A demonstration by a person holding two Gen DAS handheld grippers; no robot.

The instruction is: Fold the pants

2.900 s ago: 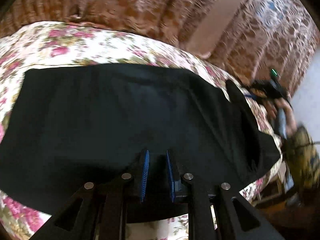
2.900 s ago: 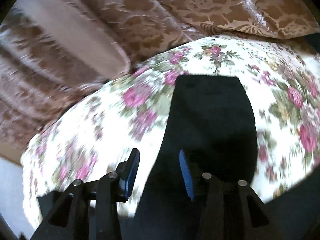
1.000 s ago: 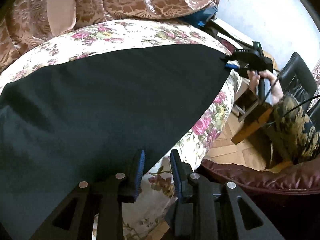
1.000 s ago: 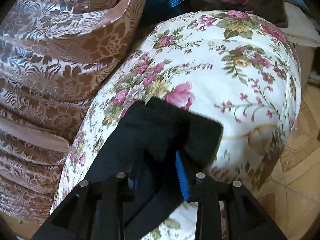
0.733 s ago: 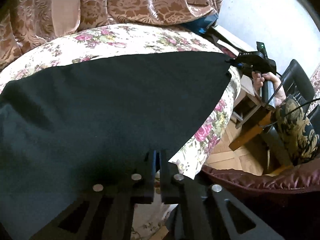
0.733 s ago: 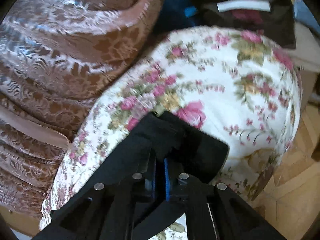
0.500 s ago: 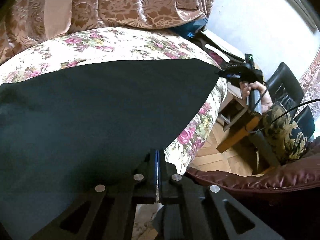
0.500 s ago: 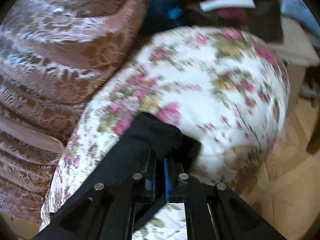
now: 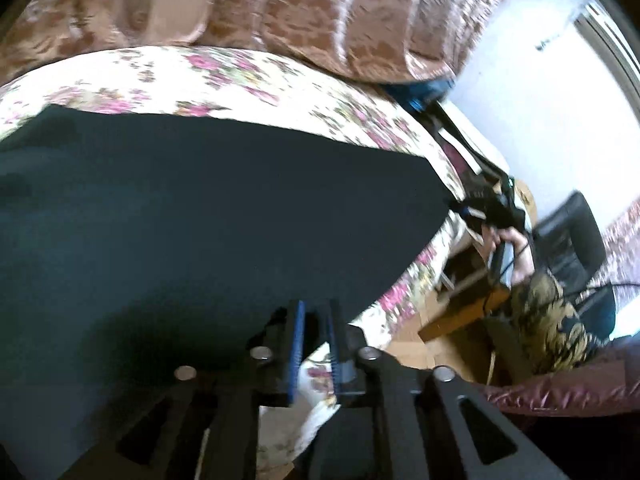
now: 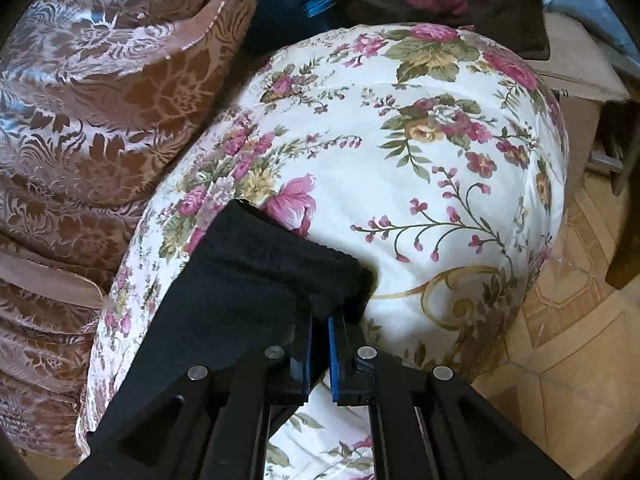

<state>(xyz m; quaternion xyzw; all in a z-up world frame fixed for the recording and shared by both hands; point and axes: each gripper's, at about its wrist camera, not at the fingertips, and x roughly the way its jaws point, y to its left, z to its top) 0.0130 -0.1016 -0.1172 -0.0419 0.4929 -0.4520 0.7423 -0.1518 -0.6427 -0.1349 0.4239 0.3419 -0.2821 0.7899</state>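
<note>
Item: pants (image 9: 208, 216), black, spread flat across the floral bed cover (image 9: 240, 76), filling the left wrist view from nine o'clock toward three o'clock; in the right wrist view one end (image 10: 256, 268) lies at seven o'clock on the cover's rounded end. Right gripper (image 10: 319, 344): jaws nearly closed, pinching the corner of that end. Left gripper (image 9: 316, 332): jaws have just been opening to a narrow gap at the near hem, six o'clock; fabric edge lies at the pad tips, but firm contact cannot be told, and floral cover shows through the gap lower down. Surroundings: brown brocade cushions (image 9: 320, 12) at twelve o'clock, wooden floor (image 10: 560, 320) at four o'clock. Step in hand, by judgement: securing both corners of one end before a fold. Next move calls for re-closing the left jaws on the hem, then lifting both corners together.
</note>
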